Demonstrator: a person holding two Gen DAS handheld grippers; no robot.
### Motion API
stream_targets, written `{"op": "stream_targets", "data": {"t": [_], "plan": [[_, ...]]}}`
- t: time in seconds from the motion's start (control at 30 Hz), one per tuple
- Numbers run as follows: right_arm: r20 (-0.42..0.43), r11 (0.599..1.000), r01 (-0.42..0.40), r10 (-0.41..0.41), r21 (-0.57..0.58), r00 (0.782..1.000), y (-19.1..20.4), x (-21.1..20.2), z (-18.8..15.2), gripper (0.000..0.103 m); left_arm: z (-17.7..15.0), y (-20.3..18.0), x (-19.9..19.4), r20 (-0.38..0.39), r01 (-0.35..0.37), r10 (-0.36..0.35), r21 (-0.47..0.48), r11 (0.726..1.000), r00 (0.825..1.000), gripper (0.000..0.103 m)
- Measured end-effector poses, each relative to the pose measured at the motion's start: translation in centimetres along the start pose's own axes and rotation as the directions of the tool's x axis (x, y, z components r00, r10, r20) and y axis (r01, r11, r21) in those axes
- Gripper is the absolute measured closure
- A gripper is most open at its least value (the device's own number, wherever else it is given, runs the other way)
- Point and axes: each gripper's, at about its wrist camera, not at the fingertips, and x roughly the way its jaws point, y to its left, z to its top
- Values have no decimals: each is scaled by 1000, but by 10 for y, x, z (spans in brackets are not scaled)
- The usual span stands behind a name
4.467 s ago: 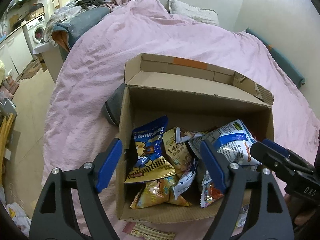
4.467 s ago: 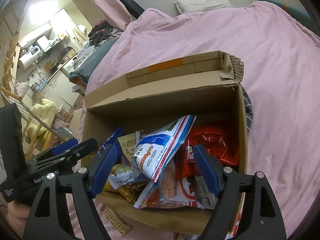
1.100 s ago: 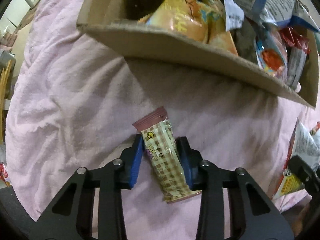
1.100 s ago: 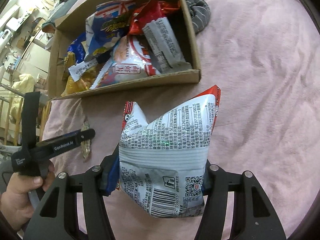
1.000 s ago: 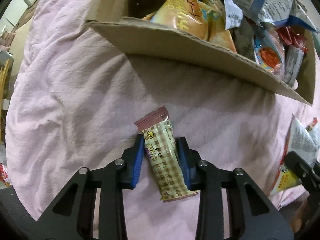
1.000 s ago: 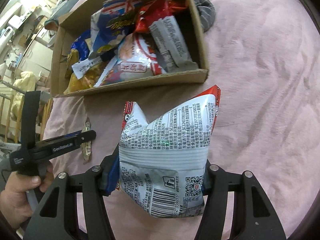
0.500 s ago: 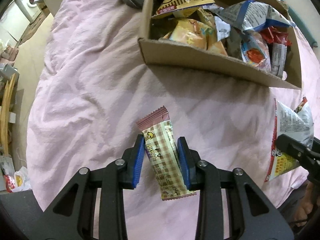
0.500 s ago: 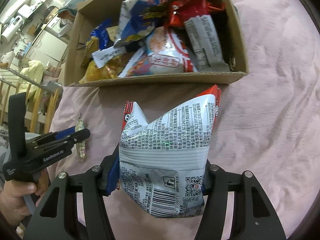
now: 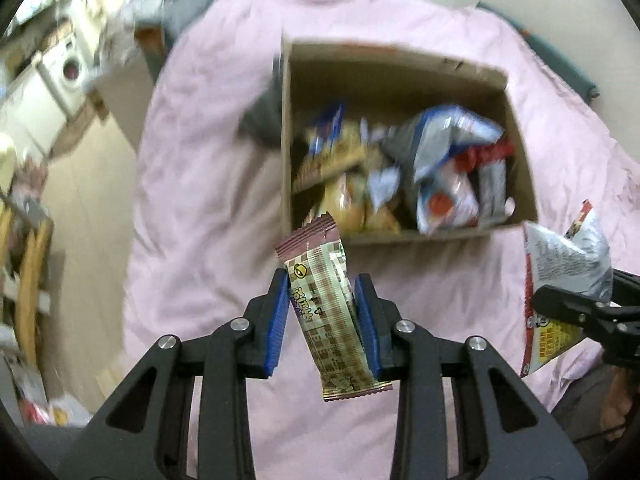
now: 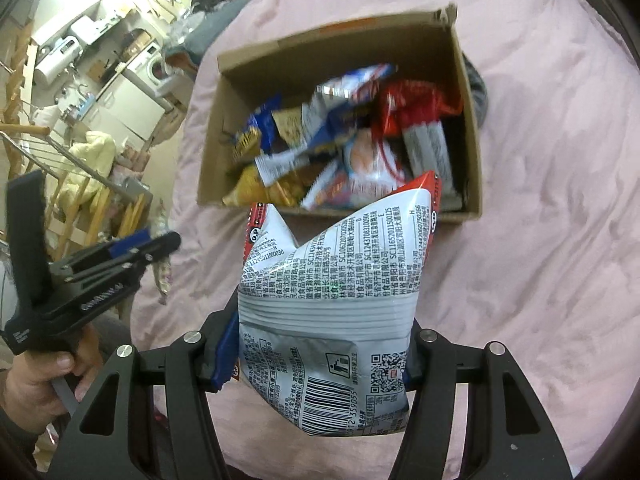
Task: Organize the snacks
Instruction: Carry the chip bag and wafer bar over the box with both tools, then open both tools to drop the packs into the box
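My left gripper point(image 9: 322, 316) is shut on a checkered brown-and-cream snack bar point(image 9: 326, 308) and holds it in the air above the pink bedspread, short of the cardboard box point(image 9: 288, 128). My right gripper point(image 10: 316, 344) is shut on a silver-and-red snack bag point(image 10: 332, 300), held up in front of the box point(image 10: 472, 128). The box is packed with several snack packets. The right gripper and its bag also show at the right edge of the left wrist view point(image 9: 560, 276). The left gripper shows at the left of the right wrist view point(image 10: 156, 248).
The box sits on a bed with a pink cover point(image 10: 560, 200). A grey cloth point(image 9: 260, 116) lies against the box's left side. The floor, a wooden rack point(image 10: 72, 196) and a washing machine point(image 9: 68, 72) are off the bed's left edge.
Both grippers have risen with their snacks, from low over the bedspread to higher up. The box now shows whole and further off. The view is blurred by motion.
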Motion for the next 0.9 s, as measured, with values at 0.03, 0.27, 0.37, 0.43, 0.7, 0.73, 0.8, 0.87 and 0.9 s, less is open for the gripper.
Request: {"op": "stream_targets", "data": {"t": [0.03, 0.27, 0.37, 0.43, 0.7, 0.73, 0.8, 0.87, 0.9], "plan": [[5, 1000, -4, 4, 4, 1000, 1, 0, 4, 41, 7, -1, -2, 21, -3, 3, 12, 1000, 1000, 74], [55, 1000, 20, -20, -1, 998, 6, 0, 34, 41, 55, -3, 11, 74, 22, -24, 37, 999, 997, 74], [74, 1000, 23, -24, 2, 997, 9, 0, 54, 41, 67, -4, 17, 87, 20, -24, 44, 999, 996, 74], [88, 1000, 25, -24, -7, 996, 15, 5, 71, 41, 75, -3, 22, 87, 24, -27, 41, 999, 996, 74], [103, 998, 30, -24, -54, 994, 34, 48, 135, 41, 104, 0, 52, 78, 15, -17, 29, 999, 997, 74], [98, 999, 24, -19, -47, 995, 30, 54, 140, 41, 106, 0, 56, 80, 16, -19, 30, 999, 997, 74], [109, 999, 10, -6, -33, 994, 26, 62, 144, 41, 106, 1, 62, 89, 26, -29, 39, 999, 996, 74], [125, 999, 9, -5, -33, 992, 23, 67, 142, 40, 104, 2, 69, 90, 29, -33, 45, 999, 995, 74], [126, 1000, 13, -9, -28, 992, 21, 69, 141, 40, 103, 2, 74, 72, 32, -35, 43, 999, 997, 74]]}}
